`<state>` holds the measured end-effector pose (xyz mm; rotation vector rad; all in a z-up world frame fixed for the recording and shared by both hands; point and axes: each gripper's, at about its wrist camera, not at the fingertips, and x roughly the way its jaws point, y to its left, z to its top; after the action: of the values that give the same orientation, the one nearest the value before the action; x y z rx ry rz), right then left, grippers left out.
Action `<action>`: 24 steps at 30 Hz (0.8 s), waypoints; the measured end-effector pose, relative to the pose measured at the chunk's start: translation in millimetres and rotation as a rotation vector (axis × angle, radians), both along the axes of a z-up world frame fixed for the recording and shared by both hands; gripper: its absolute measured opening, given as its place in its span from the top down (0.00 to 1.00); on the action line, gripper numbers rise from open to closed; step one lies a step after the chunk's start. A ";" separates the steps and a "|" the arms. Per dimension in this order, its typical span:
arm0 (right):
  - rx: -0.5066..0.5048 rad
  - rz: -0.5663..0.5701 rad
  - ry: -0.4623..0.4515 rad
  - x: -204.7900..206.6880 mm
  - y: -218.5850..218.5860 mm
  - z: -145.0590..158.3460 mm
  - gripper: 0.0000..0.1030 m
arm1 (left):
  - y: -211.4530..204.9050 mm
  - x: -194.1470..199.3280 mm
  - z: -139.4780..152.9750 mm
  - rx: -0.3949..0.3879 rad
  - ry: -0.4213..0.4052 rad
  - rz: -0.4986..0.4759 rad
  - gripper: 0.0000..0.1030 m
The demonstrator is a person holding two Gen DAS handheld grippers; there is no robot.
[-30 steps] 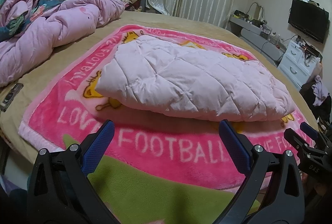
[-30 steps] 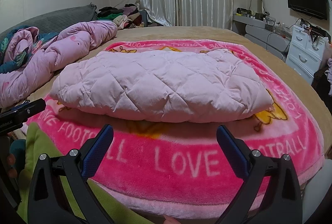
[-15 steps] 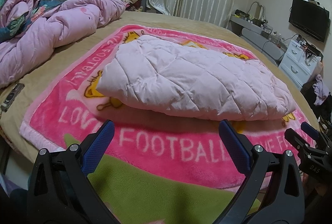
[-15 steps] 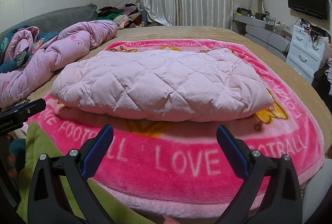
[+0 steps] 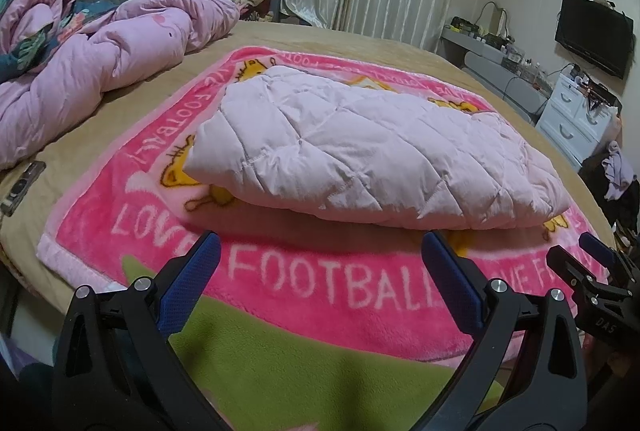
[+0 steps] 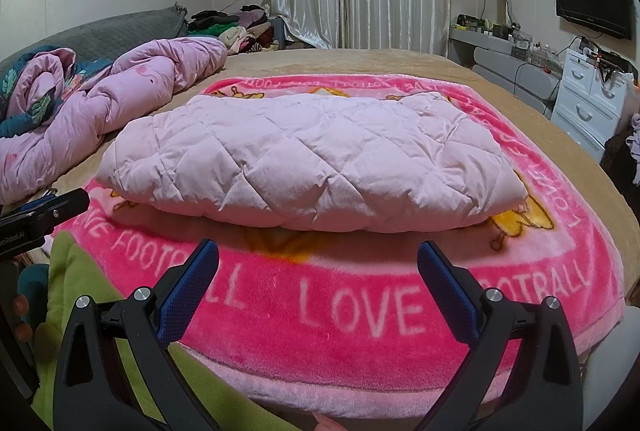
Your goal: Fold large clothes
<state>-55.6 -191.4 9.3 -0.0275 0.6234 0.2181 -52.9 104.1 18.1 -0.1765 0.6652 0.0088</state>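
Note:
A pale pink quilted garment [image 5: 368, 151] lies folded into a thick flat bundle on a pink "LOVE FOOTBALL" blanket [image 5: 320, 283]; it also shows in the right wrist view [image 6: 312, 163], on the same blanket [image 6: 360, 307]. My left gripper [image 5: 320, 251] is open and empty, held back at the near edge of the bed, apart from the garment. My right gripper [image 6: 318, 259] is open and empty too, in front of the garment's near fold. The right gripper's tip shows at the right edge of the left wrist view [image 5: 592, 263].
A crumpled pink duvet [image 5: 92, 67] lies at the left of the tan bed [image 5: 400, 51]. A green cloth [image 5: 312, 371] hangs at the near edge. A white dresser [image 5: 576, 119], a desk and a wall TV [image 5: 592, 31] stand at the right. Curtains hang at the back.
Both grippers have stayed open and nearly still; the view has only shifted slightly. The garment has not moved.

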 end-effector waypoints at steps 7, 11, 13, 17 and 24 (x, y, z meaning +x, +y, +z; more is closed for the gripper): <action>-0.001 0.003 -0.001 -0.9 -1.2 -1.5 0.04 | -3.6 1.0 -0.3 0.000 0.000 -0.003 0.09; -0.001 0.003 -0.001 -0.7 -1.2 -1.2 0.04 | -3.8 1.2 -0.4 0.000 0.004 -0.003 0.09; -0.001 0.004 -0.001 -0.7 -1.2 -1.1 0.04 | -4.2 1.1 -0.5 0.003 0.004 -0.004 0.09; -0.001 0.003 -0.001 -1.6 -1.2 -1.9 0.04 | -3.3 0.5 -0.7 0.005 0.005 -0.006 0.09; -0.003 0.004 -0.002 -1.3 -1.6 -1.8 0.04 | 1.4 -2.5 -2.6 0.023 0.009 -0.003 0.09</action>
<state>-56.8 -193.0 7.6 -0.0316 0.6219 0.2206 -55.4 105.5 15.5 -0.1538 0.6744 0.0143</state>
